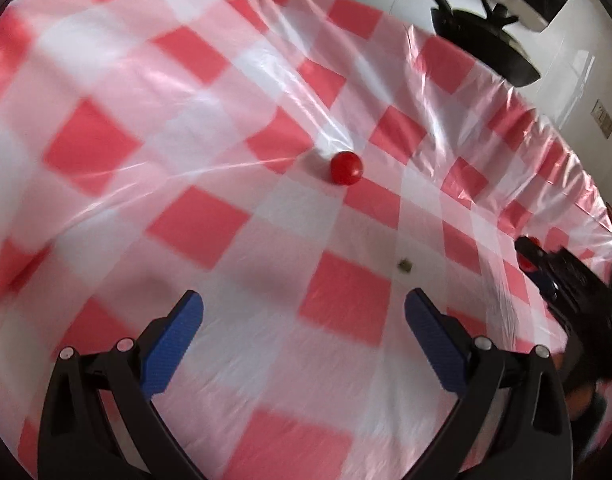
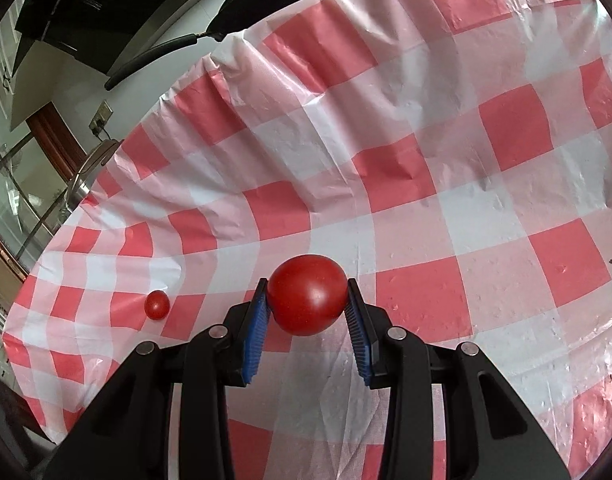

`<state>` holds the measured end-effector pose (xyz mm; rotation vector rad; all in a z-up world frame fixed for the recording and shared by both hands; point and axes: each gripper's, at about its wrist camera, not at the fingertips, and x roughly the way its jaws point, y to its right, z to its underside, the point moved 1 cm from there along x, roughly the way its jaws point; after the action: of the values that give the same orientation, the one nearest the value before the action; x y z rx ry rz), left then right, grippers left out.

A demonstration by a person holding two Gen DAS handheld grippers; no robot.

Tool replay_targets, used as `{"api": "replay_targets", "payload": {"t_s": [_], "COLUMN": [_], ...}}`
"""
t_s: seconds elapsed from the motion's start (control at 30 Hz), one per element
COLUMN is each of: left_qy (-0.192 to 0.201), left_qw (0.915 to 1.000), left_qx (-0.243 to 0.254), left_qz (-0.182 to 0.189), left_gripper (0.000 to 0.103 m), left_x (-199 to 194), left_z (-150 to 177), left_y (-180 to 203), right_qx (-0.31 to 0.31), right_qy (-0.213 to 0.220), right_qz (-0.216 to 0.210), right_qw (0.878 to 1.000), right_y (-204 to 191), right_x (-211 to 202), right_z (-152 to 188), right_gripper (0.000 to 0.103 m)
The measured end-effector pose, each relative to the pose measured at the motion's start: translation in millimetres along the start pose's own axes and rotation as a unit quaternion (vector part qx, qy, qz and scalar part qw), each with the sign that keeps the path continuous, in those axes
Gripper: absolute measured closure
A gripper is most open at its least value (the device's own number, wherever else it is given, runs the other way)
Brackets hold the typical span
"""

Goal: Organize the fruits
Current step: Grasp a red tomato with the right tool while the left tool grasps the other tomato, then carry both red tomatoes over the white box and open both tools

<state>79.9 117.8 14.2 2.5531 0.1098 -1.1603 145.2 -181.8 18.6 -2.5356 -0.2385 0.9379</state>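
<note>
Glossy round tomato (image 2: pixel 307 294) clamped in right claw (image 2: pixel 307 300) | left claw (image 1: pixel 304 320) spread, empty | crinkled red-white checked plastic tabletop (image 2: pixel 485 184)

Blurred: red-and-white checked plastic cloth (image 1: pixel 210 128), far left in the left wrist view.
Cut off: right gripper (image 1: pixel 523 255), black, at the right edge, its jaws hardly showing.
Too small: dark speck (image 1: pixel 405 266) on the cloth.

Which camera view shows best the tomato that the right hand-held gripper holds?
The right wrist view: the held tomato fills the centre, sharp, clamped between the blue pads of the right hand-held gripper. The left wrist view shows only a blurred red bit at the right edge.
</note>
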Motion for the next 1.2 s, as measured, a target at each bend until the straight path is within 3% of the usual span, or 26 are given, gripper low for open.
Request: {"api": "replay_targets", "payload": {"t_s": [0.2, 0.5, 0.57, 0.6, 0.63, 0.67, 0.7, 0.9, 1.2], "left_qy": [-0.009, 0.003, -0.003, -0.014, -0.01, -0.008, -0.008, 0.039, 0.072], "left_qw": [0.9994, 0.9986, 0.9978, 0.9968, 0.9958, 0.9956, 0.9954, 0.9935, 0.9836], "left_qx": [-0.034, -0.017, -0.006, 0.002, 0.011, 0.024, 0.041, 0.069, 0.124], "left_qz": [0.006, -0.05, -0.065, -0.079, -0.091, -0.09, -0.086, -0.082, -0.109], "left_gripper": [0.002, 0.005, 0.015, 0.027, 0.046, 0.055, 0.072, 0.073, 0.073], "left_x": [39, 85, 94, 101, 101, 100, 100, 62, -9], "left_z": [-31, -77, -83, -84, -84, -82, -81, -60, -10], "left_y": [17, 43, 47, 48, 50, 52, 55, 46, 35], "right_qx": [0.003, 0.001, 0.001, 0.001, 0.001, 0.002, 0.002, 0.003, 0.006], "right_qy": [0.001, -0.004, -0.004, -0.004, -0.004, -0.005, -0.004, -0.006, -0.004], "right_qz": [-0.002, -0.003, -0.003, -0.004, -0.004, -0.004, -0.004, -0.004, -0.005], "right_qw": [1.0, 1.0, 1.0, 1.0, 1.0, 1.0, 1.0, 1.0, 1.0], "right_y": [0, -2, -2, -2, -2, -2, -2, -2, -1], "right_x": [-1, 1, 1, 2, 2, 2, 2, 3, 3], "right_z": [1, 0, 0, 0, 0, 0, 0, 0, 0], "right_gripper": [0.066, 0.066, 0.066, 0.065, 0.065, 0.065, 0.065, 0.065, 0.066]}}
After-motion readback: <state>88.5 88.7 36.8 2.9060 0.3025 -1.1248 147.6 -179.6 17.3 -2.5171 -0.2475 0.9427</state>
